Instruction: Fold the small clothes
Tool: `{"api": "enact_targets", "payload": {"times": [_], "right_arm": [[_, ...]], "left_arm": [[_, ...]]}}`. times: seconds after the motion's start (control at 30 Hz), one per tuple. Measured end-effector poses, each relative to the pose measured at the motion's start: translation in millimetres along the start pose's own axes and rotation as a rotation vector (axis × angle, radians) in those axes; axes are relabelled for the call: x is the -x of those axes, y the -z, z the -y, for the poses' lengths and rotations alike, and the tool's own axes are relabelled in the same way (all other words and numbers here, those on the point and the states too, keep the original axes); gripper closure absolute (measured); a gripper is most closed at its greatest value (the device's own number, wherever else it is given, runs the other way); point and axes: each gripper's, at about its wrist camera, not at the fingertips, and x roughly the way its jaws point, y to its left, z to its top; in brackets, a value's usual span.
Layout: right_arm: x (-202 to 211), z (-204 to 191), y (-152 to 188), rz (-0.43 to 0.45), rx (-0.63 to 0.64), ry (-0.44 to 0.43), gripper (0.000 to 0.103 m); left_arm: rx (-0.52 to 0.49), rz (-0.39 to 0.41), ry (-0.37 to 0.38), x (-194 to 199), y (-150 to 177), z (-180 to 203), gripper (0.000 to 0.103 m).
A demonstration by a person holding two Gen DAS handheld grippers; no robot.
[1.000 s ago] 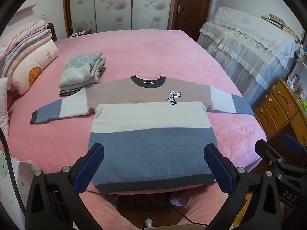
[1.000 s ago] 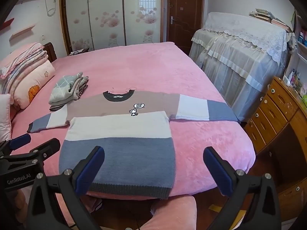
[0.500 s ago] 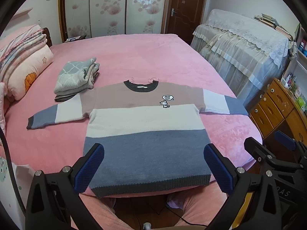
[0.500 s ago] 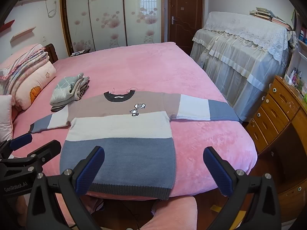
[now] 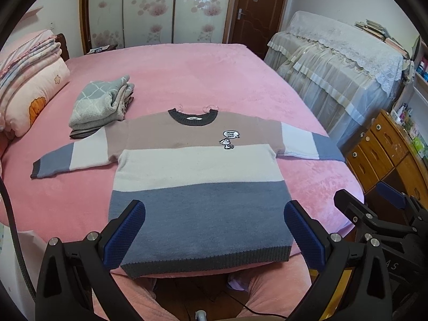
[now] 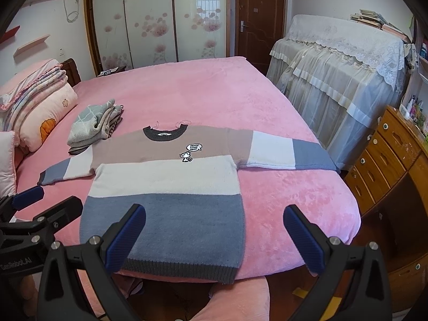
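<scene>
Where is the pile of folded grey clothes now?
In both views the pile of folded grey clothes lies on the pink bed, left of the striped sweater, beside its collar and near the pillow.

Pink bed bears a flat striped sweater, folded clothes, pillows.

Striped sweater lies flat on pink bed.

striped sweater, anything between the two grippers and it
Nothing visible. The striped sweater lies flat on the pink bed, with the left gripper and right gripper open above its hem. The folded clothes sit off beside one sleeve.
</scene>
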Motion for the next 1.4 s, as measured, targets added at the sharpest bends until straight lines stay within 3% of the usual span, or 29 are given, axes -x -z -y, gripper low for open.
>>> {"api": "enact_targets", "payload": {"times": [0.23, 0.8, 1.2, 1.4], "right_arm": [[-13.1, -3.5, -7.5, 0.001, 0.023, 0.011, 0.0], [-15.6, -3.9, -15.1, 0.014, 0.036, 0.066, 0.0], [-3.1, 12.1, -7.5, 0.05, -0.035, -0.003, 0.0], [-0.8, 11.4, -5.4, 0.058, -0.029, 0.004, 0.0]], "left_arm": [[0.038, -0.011, 0.019, -8.8, -5.7, -5.0, 0.0], [0.041, 0.004, -0.027, -8.3, -14.1, -10.9, 0.0], [0.04, 0.011, -0.045, -2.2, -13.7, -11.1, 0.0], [0.018, 0.028, -0.058, 1.6, -12.4, -4.8, 0.0]]}}
